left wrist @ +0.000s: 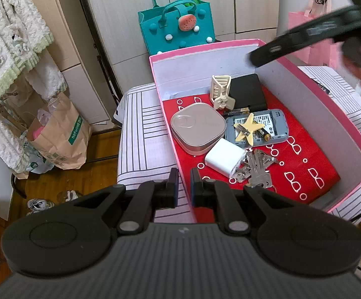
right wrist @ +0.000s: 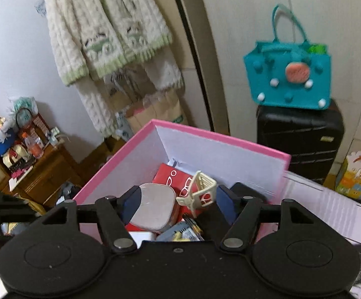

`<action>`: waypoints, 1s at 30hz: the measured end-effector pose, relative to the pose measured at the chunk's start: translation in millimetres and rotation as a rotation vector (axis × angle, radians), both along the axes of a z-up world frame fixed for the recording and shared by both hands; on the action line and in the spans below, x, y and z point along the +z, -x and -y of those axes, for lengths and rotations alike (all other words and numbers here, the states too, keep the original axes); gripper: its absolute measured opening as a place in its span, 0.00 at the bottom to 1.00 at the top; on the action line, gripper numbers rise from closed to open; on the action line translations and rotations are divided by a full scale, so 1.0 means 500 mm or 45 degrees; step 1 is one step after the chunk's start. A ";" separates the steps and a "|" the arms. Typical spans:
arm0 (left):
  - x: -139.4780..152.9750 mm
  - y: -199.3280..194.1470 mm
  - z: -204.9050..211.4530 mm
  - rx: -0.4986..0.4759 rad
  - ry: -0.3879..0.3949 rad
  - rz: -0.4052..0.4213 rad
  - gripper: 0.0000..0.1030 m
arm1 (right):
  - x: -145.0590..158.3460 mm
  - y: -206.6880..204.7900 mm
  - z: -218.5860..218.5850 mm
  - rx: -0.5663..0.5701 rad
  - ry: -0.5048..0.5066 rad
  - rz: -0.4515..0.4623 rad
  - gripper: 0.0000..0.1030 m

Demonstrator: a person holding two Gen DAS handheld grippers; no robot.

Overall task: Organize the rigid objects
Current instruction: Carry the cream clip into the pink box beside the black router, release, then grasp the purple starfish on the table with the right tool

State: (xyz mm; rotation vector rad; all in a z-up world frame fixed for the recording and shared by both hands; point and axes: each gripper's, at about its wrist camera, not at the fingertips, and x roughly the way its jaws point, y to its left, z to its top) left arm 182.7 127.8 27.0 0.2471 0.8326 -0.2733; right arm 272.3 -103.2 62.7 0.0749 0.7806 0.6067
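A pink box (left wrist: 330, 114) lined with red paper holds a rose-gold square tin (left wrist: 198, 130), a cream hair claw (left wrist: 221, 91), a black case (left wrist: 249, 91), a grey device with a yellow star clip (left wrist: 247, 129) on it, a white charger (left wrist: 224, 158) and keys (left wrist: 257, 172). My left gripper (left wrist: 183, 179) is shut on the box's near left wall. My right gripper (right wrist: 178, 203) hovers open over the box, above the tin (right wrist: 153, 209) and claw (right wrist: 200, 194), with nothing between its pads. In the left wrist view one of its fingers (left wrist: 280, 47) shows blurred above the far right wall.
The box rests on a striped cloth (left wrist: 140, 134). Behind it a teal felt bag (right wrist: 290, 79) sits on a black suitcase (right wrist: 300, 139). A paper bag (left wrist: 60, 134) stands on the floor at left, a fleece garment (right wrist: 105, 37) hangs on the wall, and a wooden cabinet (right wrist: 38, 169) stands far left.
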 end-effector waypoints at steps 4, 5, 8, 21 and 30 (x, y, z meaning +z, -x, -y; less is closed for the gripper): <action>0.000 0.000 0.000 -0.003 -0.004 0.003 0.08 | 0.017 0.058 0.066 -0.070 0.034 0.049 0.73; 0.000 0.000 0.000 -0.005 -0.006 0.003 0.08 | 0.017 0.071 0.084 -0.091 0.057 0.055 0.73; 0.000 -0.001 0.000 -0.008 -0.006 0.002 0.08 | 0.007 0.103 0.135 -0.149 0.114 0.053 0.73; -0.004 0.002 0.011 -0.032 -0.051 0.016 0.08 | -0.128 0.169 0.266 -0.311 0.285 0.050 0.73; -0.011 0.014 0.036 -0.083 -0.194 0.073 0.08 | -0.212 0.155 0.225 -0.202 0.388 0.057 0.73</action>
